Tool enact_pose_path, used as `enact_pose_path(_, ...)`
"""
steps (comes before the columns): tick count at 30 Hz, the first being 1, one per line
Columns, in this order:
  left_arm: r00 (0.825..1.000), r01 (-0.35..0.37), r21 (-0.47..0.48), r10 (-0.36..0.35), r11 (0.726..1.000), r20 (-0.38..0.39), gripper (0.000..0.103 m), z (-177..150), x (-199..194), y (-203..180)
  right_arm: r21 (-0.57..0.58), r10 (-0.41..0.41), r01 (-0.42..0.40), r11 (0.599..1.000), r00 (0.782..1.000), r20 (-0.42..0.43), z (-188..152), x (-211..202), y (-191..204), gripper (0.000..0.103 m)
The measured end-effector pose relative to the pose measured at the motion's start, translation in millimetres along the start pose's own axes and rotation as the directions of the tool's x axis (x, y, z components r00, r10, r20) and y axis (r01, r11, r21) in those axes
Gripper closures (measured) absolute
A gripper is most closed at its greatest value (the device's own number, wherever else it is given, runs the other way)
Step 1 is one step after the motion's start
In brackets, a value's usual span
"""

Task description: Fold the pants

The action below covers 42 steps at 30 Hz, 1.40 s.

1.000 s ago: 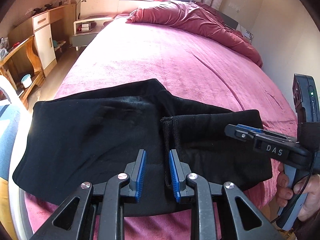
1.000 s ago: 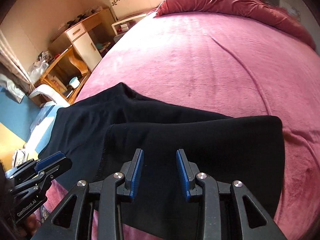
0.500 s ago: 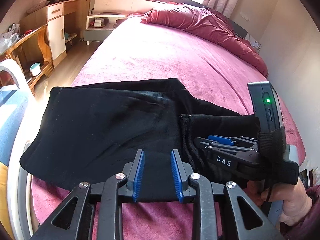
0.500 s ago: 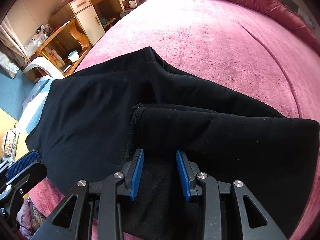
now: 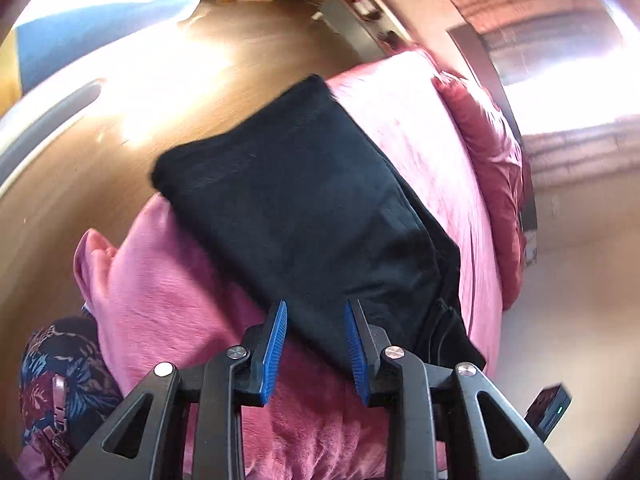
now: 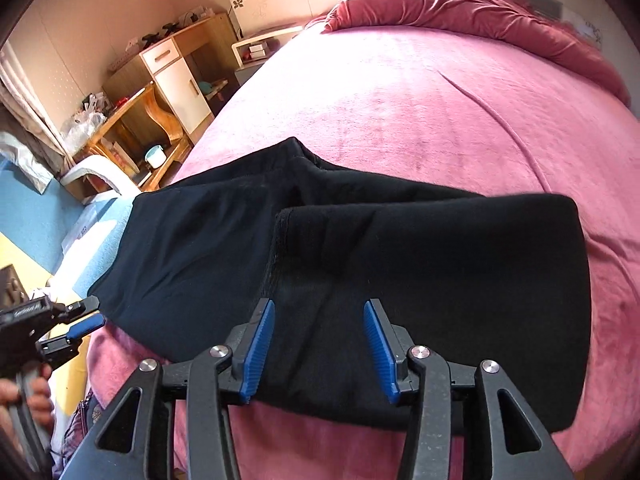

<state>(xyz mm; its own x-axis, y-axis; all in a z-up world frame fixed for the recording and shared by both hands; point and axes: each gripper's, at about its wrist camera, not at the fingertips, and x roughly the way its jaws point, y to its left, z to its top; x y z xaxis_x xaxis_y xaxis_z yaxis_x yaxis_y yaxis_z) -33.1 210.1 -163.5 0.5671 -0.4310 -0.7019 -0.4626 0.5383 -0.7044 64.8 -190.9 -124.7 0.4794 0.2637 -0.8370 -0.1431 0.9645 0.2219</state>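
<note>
White lettering runs along the body of the left gripper, seen at the left of the right claw's view; too small and angled to read. No other text legible.

One pair of folded black fabric pants, two black two-finger grippers with blue pads, one bed with a pink plush cover, one crumpled dark-red duvet.

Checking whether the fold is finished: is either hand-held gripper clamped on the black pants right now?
No. In the right wrist view the right hand-held gripper stands open above the pants, and the left hand-held gripper is off their edge, empty.
</note>
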Motion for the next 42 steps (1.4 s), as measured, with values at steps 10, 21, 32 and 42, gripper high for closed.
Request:
enact_pose_path(10,0.995,0.083,-0.274,-0.064,0.958,0.077,0.073,16.1,3.1,57.2,0.056,-0.002,0.003,0.998,1.0,-0.013,-39.5,-24.4,-13.5,0.052)
enact_pose_path(21,0.995,0.066,-0.362,-0.032,0.93,0.098,0.073,38.9,26.3,76.8,0.108,-0.014,0.018,0.994,0.999,-0.046,-62.5,-28.7,-32.4,0.051)
enact_pose_path(32,0.994,0.004,-0.263,0.026,0.965,0.108,0.085,48.2,29.6,65.2,0.106,-0.01,0.019,0.994,0.996,-0.091,-73.0,-25.2,-31.7,0.051)
enact_pose_path(42,0.979,-0.038,0.234,-0.011,0.972,0.202,0.088,22.0,3.7,-36.4,0.106,0.016,-0.005,0.994,0.995,-0.1,-71.4,-23.4,-29.9,0.051)
